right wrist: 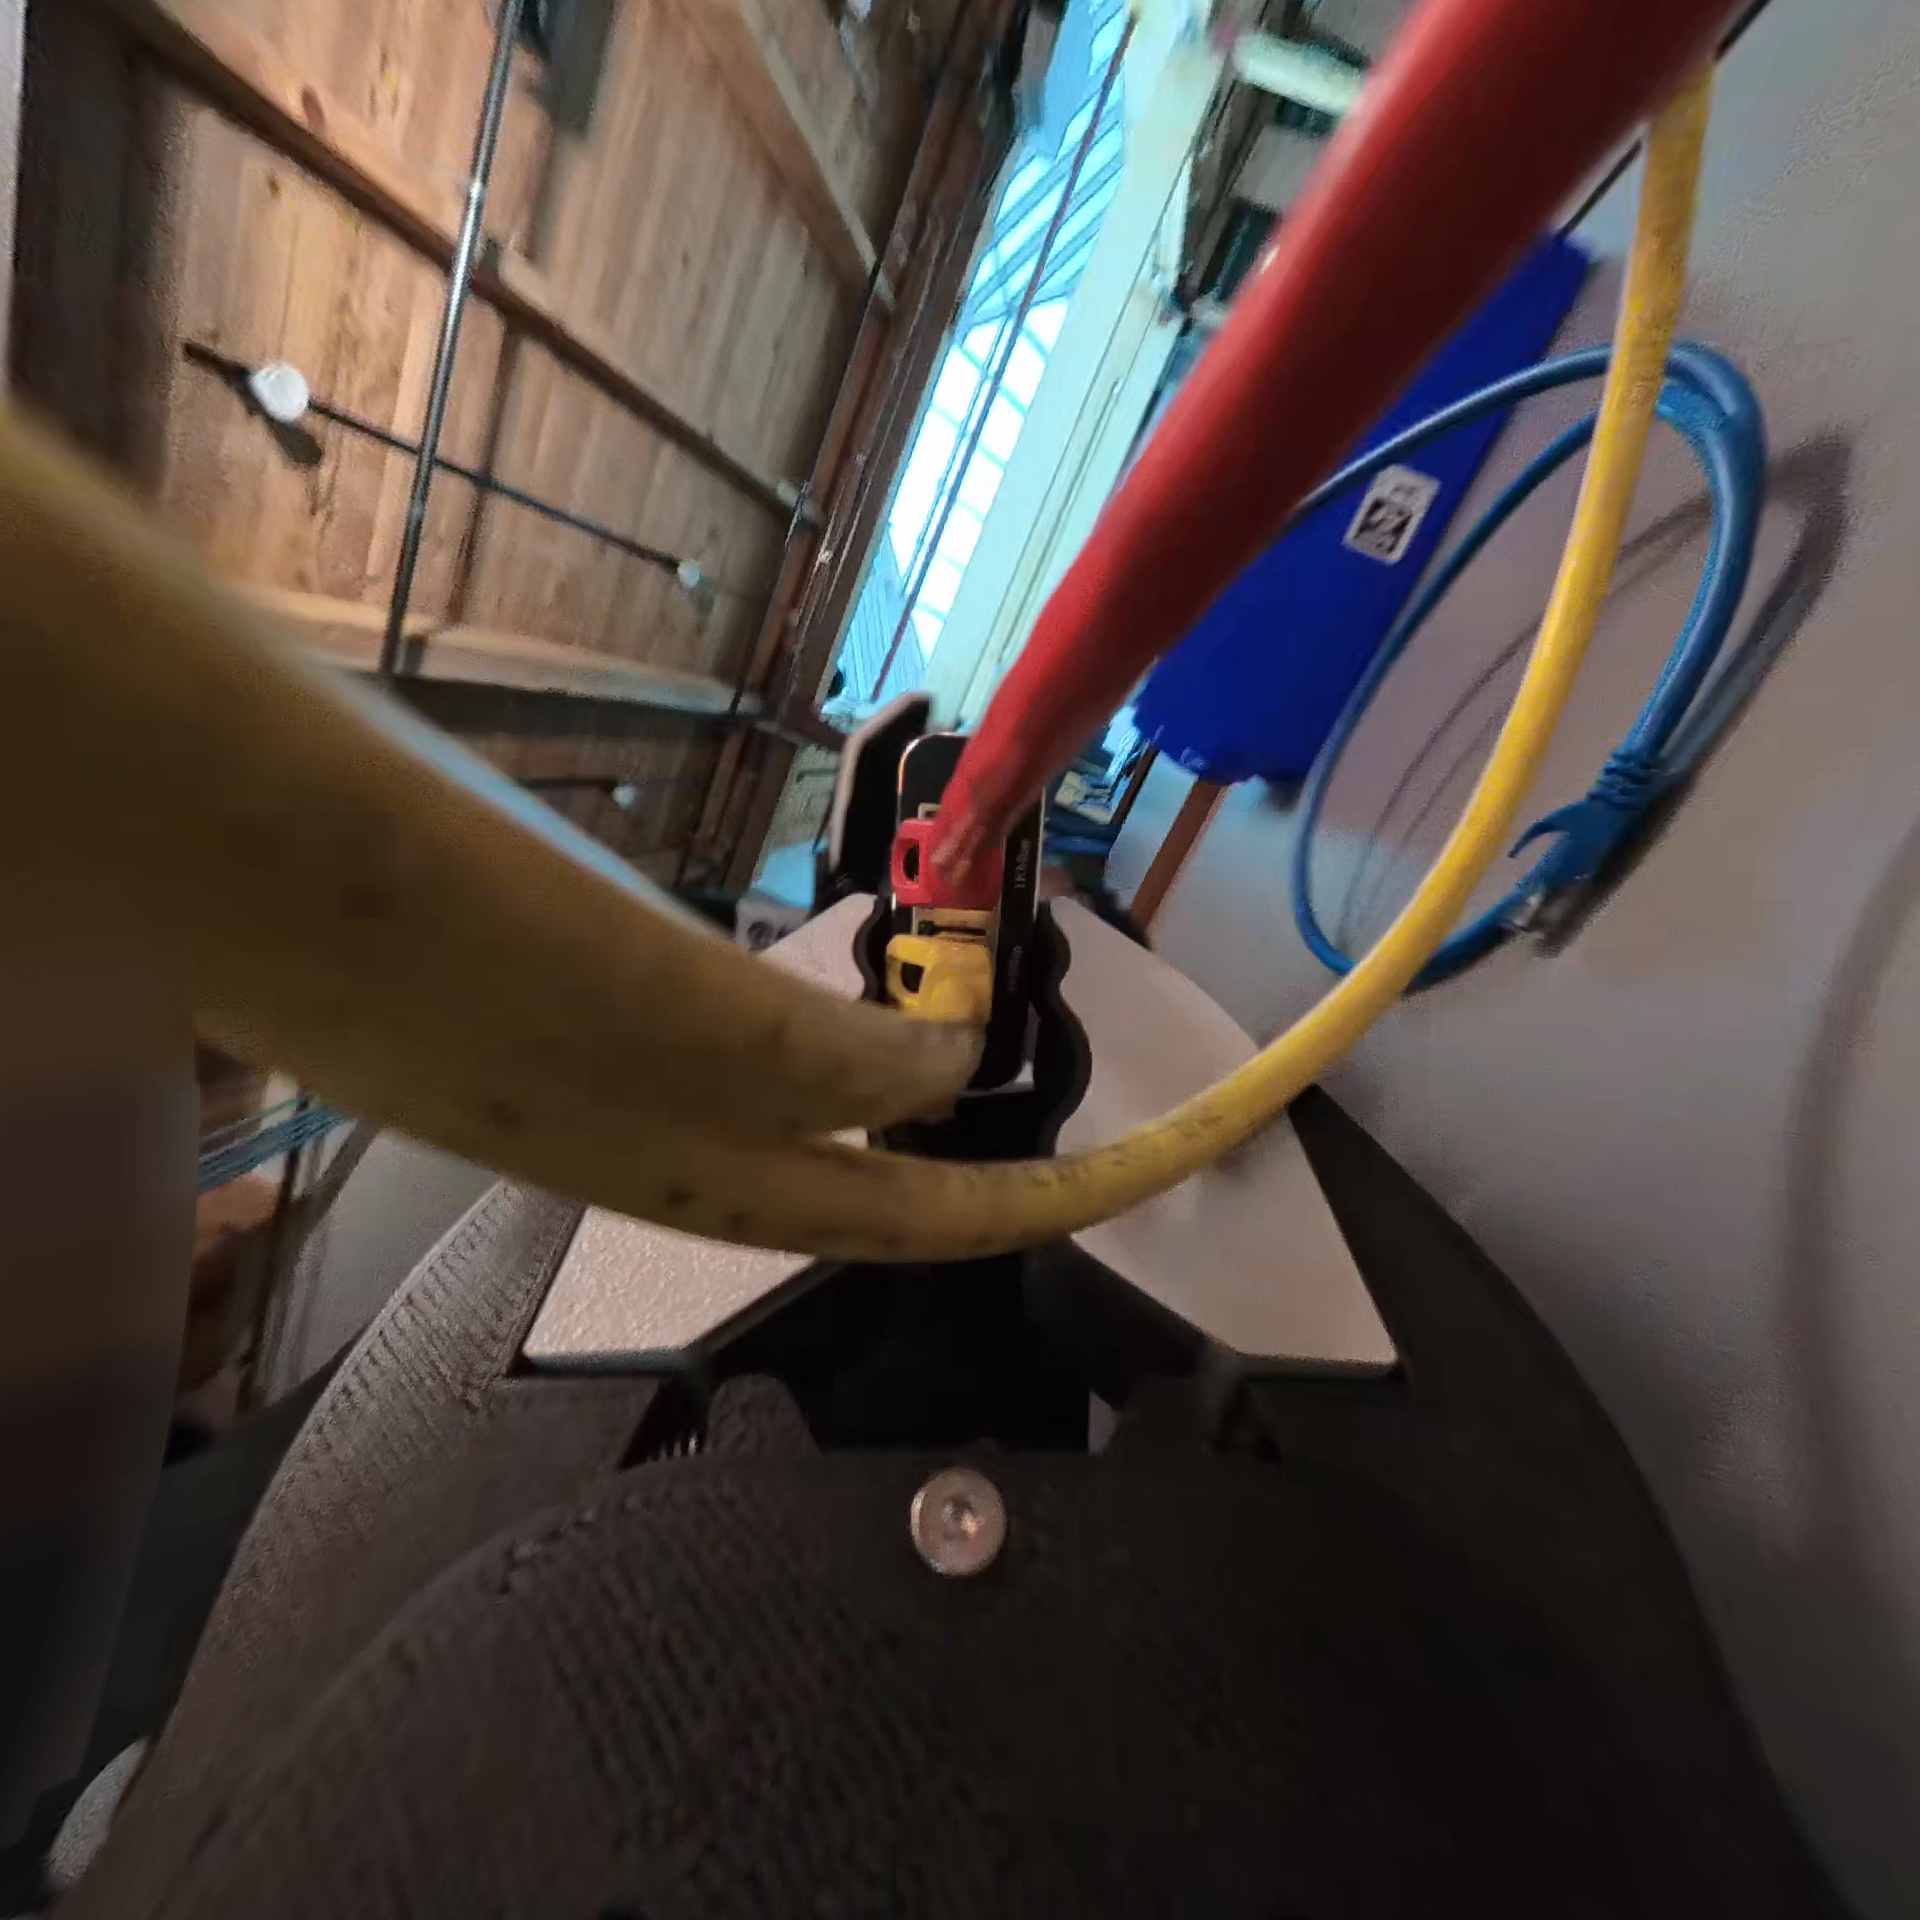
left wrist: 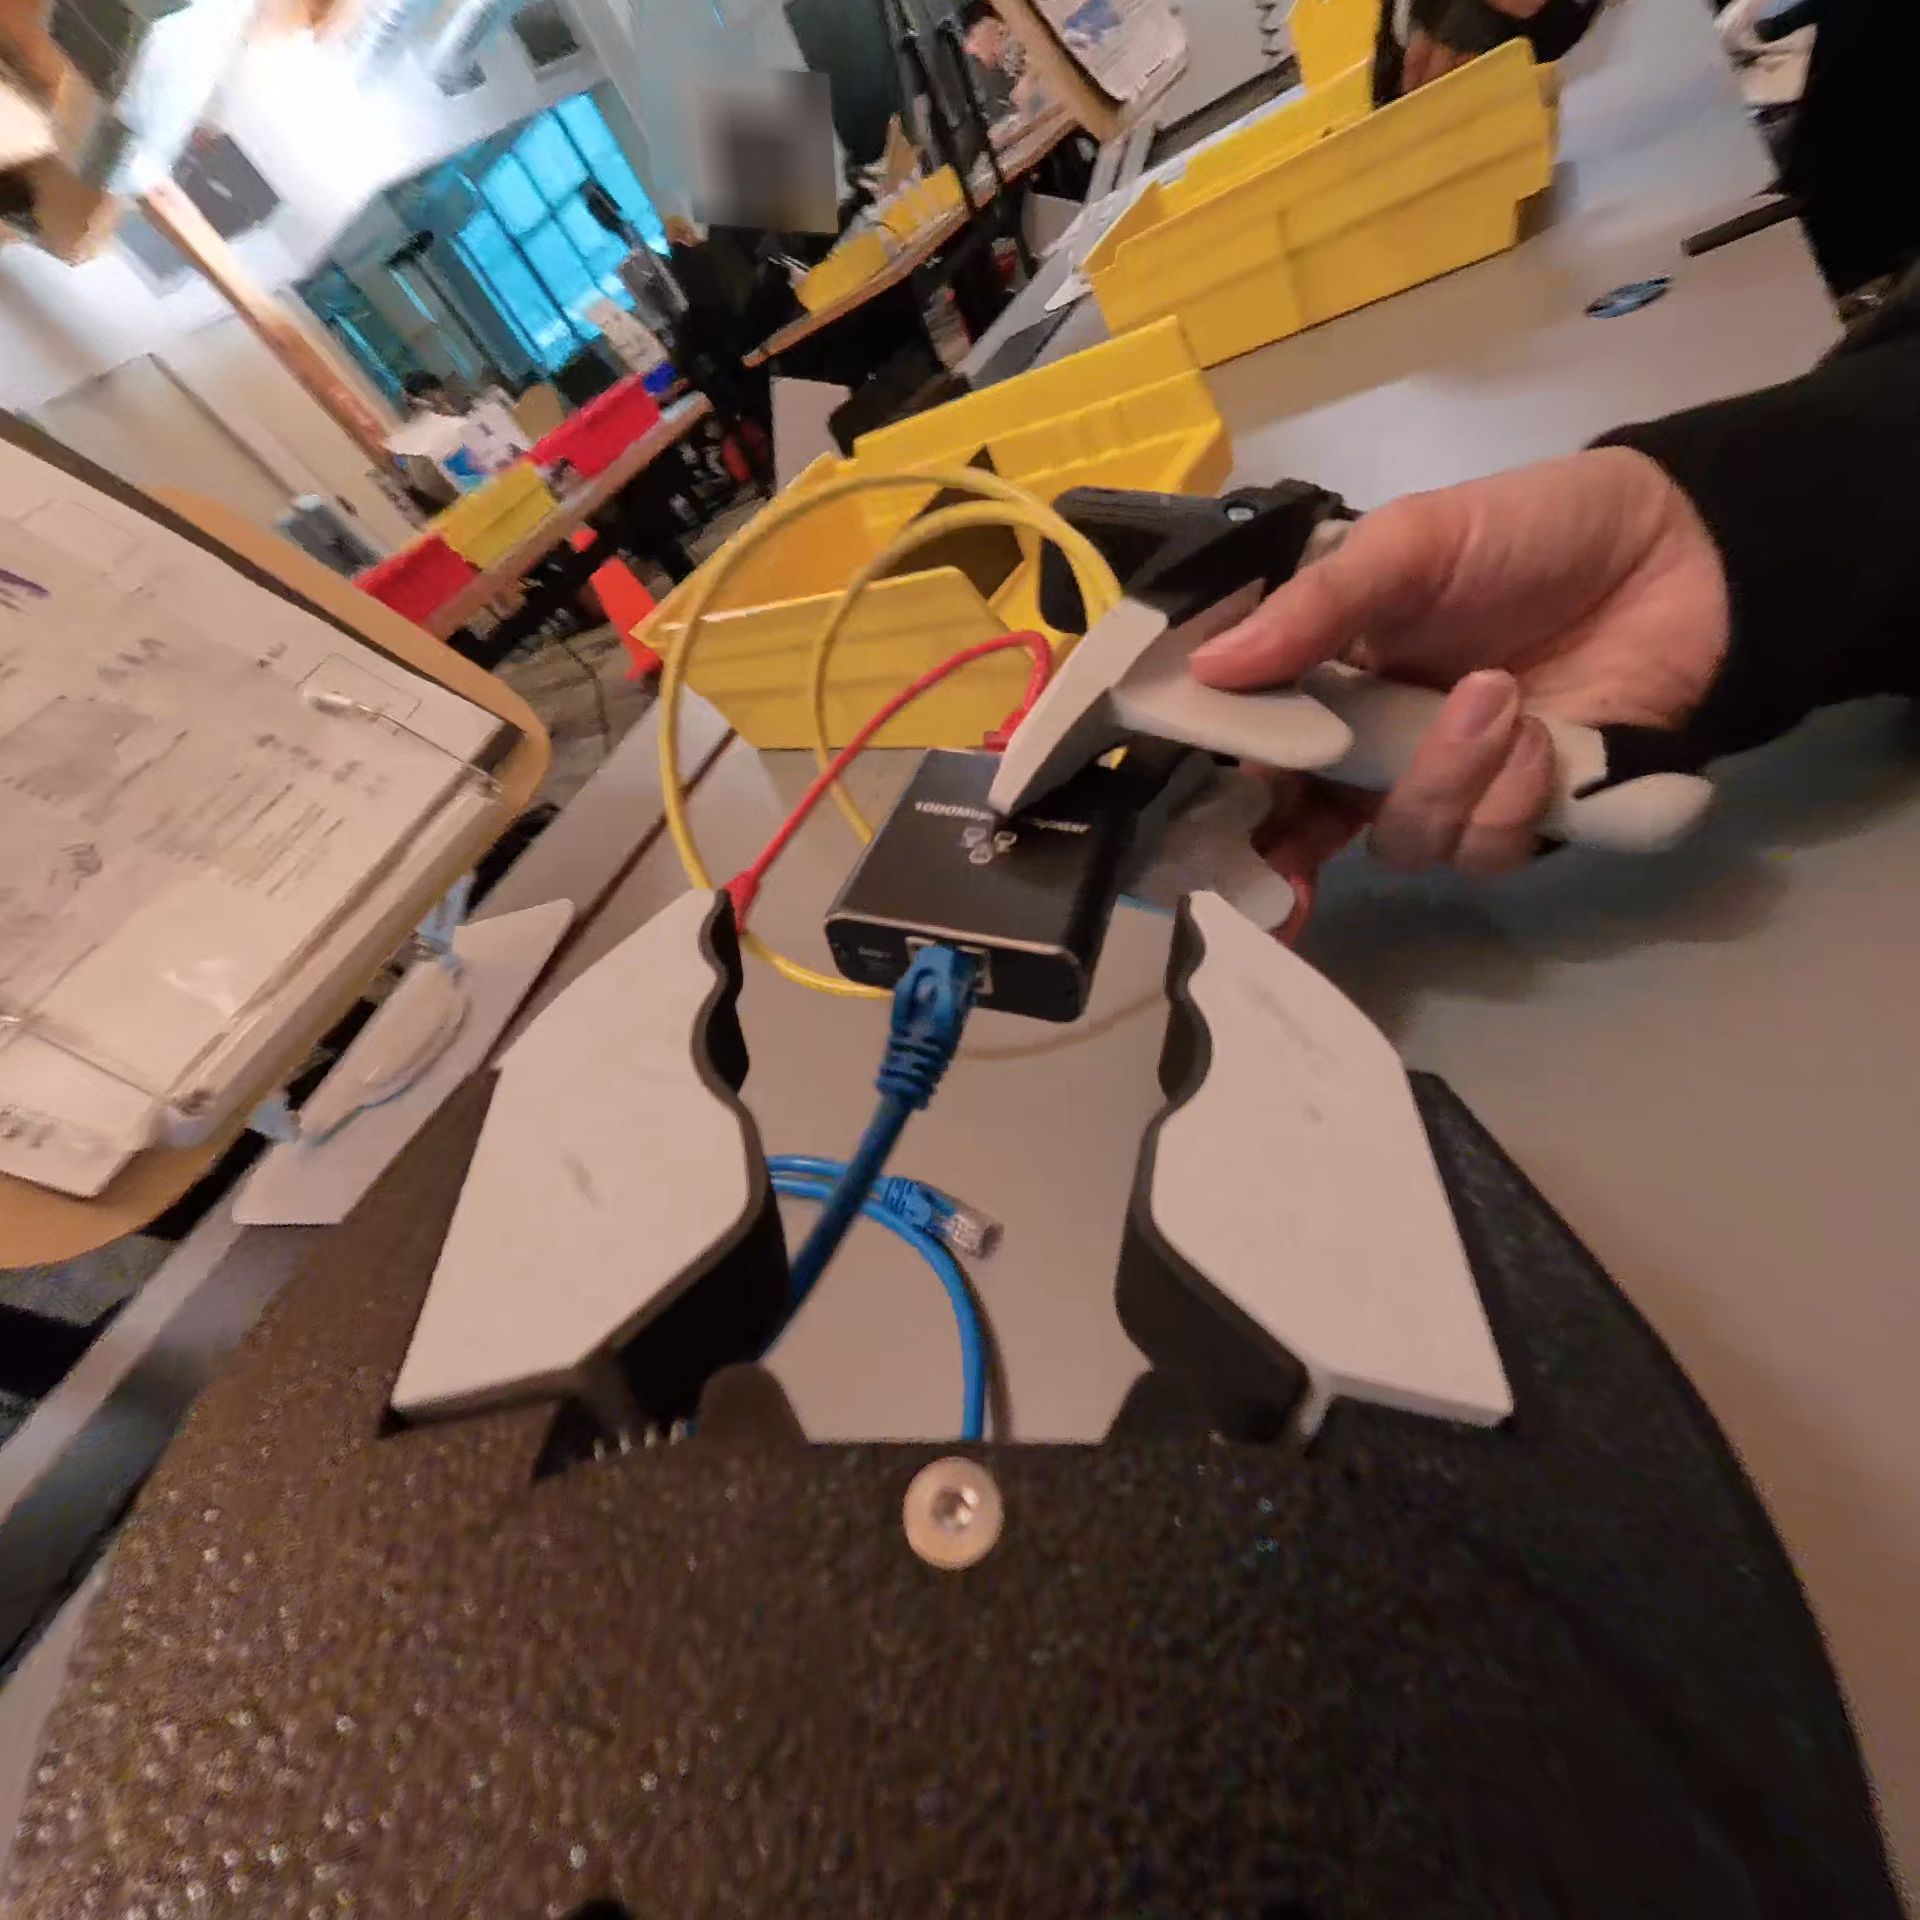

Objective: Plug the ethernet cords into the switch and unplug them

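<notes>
The right tool clamps the switch on the tabletop; the left tool gapes around the blue cord plugged into it. Yanking without pressing the latch could drag the switch loose.

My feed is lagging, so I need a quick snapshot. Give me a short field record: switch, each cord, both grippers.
switch: small black metal box on the grey table, clamped by the right gripper
blue ethernet cord: one plug seated in the switch's near face; other plug loose on the table
red ethernet cord: plug seated in the far face
yellow ethernet cord: plug seated beside the red one
left gripper: jaws open, empty, lined up with the blue plug
right gripper: jaws shut on the switch
</notes>
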`<act>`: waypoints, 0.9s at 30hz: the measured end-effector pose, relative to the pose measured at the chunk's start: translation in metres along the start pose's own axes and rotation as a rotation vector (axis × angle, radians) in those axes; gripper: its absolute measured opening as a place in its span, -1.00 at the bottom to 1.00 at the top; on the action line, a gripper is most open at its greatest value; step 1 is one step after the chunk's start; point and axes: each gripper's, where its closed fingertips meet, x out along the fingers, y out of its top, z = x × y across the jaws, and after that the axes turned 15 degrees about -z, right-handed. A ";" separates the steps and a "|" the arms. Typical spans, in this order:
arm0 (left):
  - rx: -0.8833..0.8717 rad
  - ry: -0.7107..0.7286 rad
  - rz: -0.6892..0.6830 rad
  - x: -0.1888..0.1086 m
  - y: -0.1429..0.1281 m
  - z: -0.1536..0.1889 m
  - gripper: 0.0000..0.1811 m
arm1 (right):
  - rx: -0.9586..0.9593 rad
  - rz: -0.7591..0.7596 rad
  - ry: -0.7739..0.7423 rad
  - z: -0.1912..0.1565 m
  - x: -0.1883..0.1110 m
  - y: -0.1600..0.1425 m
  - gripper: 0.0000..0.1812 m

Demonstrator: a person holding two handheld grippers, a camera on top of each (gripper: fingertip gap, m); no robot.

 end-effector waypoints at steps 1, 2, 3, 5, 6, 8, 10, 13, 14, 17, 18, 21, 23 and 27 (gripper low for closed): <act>-0.014 -0.042 -0.016 0.001 -0.004 0.001 -0.12 | 0.000 -0.016 0.033 -0.006 0.002 -0.002 -0.76; -0.022 -0.096 -0.033 0.002 -0.007 0.004 -0.12 | 0.003 -0.031 0.066 -0.012 0.005 -0.003 -0.73; -0.025 -0.142 -0.047 0.004 -0.011 0.008 -0.12 | -0.001 -0.041 0.065 -0.014 0.008 -0.005 -0.76; -0.027 -0.163 -0.038 0.005 -0.012 0.011 -0.15 | 0.001 -0.057 0.079 -0.018 0.015 -0.009 -0.75; -0.023 -0.166 0.002 0.004 -0.008 0.013 -0.23 | 0.014 -0.070 0.110 -0.021 0.019 -0.012 -0.74; -0.038 -0.157 0.089 -0.001 0.001 0.014 -0.31 | 0.035 -0.068 0.141 -0.023 0.023 -0.015 -0.73; -0.095 -0.184 0.137 -0.002 0.003 0.015 -0.31 | 0.047 -0.063 0.150 -0.022 0.024 -0.016 -0.72; -0.146 -0.193 0.179 -0.003 0.005 0.016 -0.31 | 0.051 -0.064 0.146 -0.021 0.024 -0.016 -0.72; -0.148 -0.191 0.177 -0.002 0.004 0.016 -0.31 | 0.047 -0.064 0.141 -0.020 0.023 -0.016 -0.72; -0.138 -0.179 0.179 0.000 0.004 0.016 -0.31 | 0.049 -0.062 0.134 -0.019 0.022 -0.015 -0.72; -0.140 -0.173 0.174 0.001 0.003 0.016 -0.31 | 0.046 -0.064 0.131 -0.019 0.021 -0.014 -0.72; -0.139 -0.159 0.180 0.003 0.003 0.016 -0.31 | 0.044 -0.066 0.118 -0.017 0.021 -0.014 -0.72; -0.132 -0.154 0.174 0.005 0.001 0.016 -0.31 | 0.045 -0.073 0.114 -0.016 0.021 -0.015 -0.72; -0.136 -0.121 0.179 0.008 -0.004 0.014 -0.31 | 0.029 -0.051 0.071 -0.010 0.020 -0.010 -0.71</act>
